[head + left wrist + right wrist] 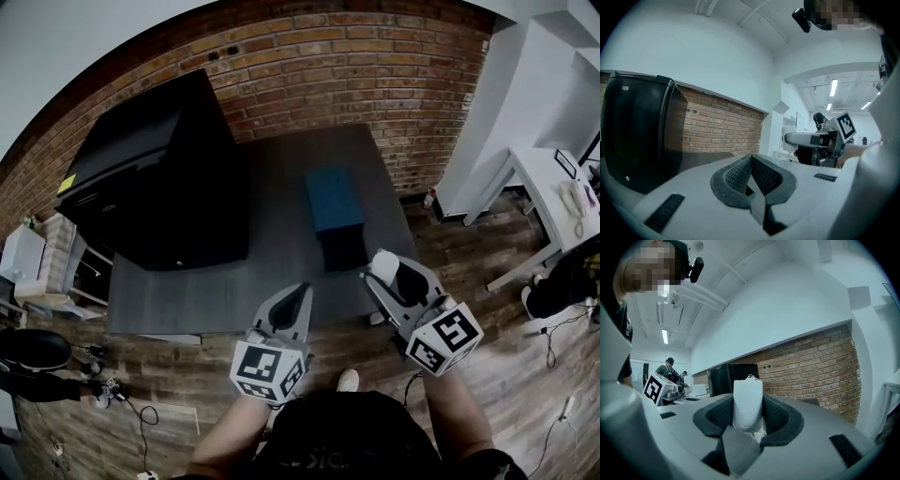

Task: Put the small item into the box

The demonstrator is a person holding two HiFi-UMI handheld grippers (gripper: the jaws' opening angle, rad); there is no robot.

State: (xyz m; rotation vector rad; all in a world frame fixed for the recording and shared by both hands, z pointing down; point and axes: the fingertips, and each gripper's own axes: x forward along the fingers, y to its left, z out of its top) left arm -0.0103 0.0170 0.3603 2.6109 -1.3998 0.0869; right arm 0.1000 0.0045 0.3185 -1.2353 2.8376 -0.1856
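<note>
Right tool [396,272] is clamped on the small white item [747,404]. I see the item standing up between the two pads, with loose white threads at its bottom end. Left tool [751,164] has its jaws pressed together with nothing in them. Both tools hang side by side over the near edge of the grey worktop [272,187]. The blue box [334,199] sits on the worktop just past the tools, and the item is not in it yet. A big black cabinet [155,173] stands to the left.
</note>
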